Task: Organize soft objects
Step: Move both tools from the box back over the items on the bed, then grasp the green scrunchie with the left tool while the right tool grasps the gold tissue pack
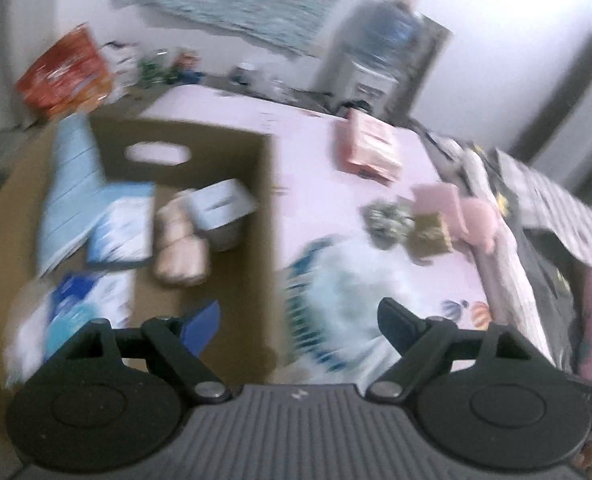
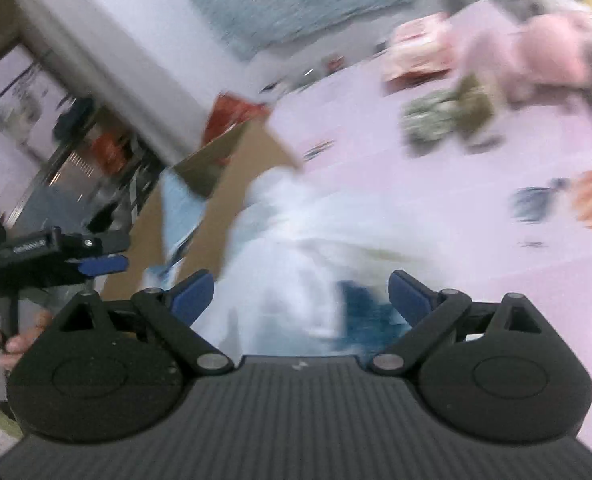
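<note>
Both views are blurred by motion. An open cardboard box (image 1: 255, 216) stands on a pink bed sheet (image 1: 320, 184) and holds several soft packs and a peach plush (image 1: 181, 248). A white and teal cloth (image 1: 336, 292) lies on the sheet beside the box; it also shows in the right wrist view (image 2: 296, 256). My left gripper (image 1: 300, 320) is open and empty, straddling the box wall and the cloth. My right gripper (image 2: 300, 292) is open, with the cloth between its fingers. The left gripper (image 2: 95, 264) shows at the left of the right wrist view.
On the sheet lie a pink packet (image 1: 370, 148), a green patterned bundle (image 1: 388, 220), a brown pad (image 1: 432, 232) and pink plush items (image 1: 468, 212). Grey bedding (image 1: 544, 216) is piled at the right. A red bag (image 1: 63, 72) stands behind the box.
</note>
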Demonstrator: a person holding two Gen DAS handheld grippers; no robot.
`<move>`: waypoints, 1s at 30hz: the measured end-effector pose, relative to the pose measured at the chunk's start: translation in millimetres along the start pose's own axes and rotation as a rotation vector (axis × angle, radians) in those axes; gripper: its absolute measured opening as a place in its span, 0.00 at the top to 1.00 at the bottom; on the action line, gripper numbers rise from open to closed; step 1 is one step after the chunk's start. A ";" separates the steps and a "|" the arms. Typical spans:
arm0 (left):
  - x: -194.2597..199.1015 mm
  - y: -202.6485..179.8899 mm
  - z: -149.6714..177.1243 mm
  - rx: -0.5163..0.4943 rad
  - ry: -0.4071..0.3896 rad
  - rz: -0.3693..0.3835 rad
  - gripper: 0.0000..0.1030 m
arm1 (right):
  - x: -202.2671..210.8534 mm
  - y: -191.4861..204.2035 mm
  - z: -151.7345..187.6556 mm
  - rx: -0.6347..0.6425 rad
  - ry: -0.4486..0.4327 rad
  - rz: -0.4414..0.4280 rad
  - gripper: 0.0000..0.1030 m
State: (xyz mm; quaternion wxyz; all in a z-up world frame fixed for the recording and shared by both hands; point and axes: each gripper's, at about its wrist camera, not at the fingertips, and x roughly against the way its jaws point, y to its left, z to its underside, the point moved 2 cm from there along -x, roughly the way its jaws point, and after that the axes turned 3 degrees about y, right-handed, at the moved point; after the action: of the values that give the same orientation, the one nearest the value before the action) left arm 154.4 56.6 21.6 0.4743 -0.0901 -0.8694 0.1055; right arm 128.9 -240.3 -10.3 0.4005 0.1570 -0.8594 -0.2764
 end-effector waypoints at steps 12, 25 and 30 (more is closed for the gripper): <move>-110.2 -143.9 -65.9 -0.440 0.094 -0.062 0.12 | 8.9 -77.7 -64.9 0.024 -0.247 0.165 0.09; -244.6 -200.3 -77.6 -0.737 0.263 -0.146 0.32 | -101.9 -147.7 -133.6 -0.067 -0.145 0.086 0.31; -273.5 -208.4 -73.9 -0.812 0.292 -0.182 0.38 | -125.6 -158.3 -139.8 -0.078 -0.105 0.054 0.43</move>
State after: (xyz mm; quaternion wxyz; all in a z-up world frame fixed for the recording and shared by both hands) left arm 351.0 -206.7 -103.7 0.5256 -0.2063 -0.7686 -0.3009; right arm 324.0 -353.7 -107.4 0.3682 0.1033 -0.8716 -0.3068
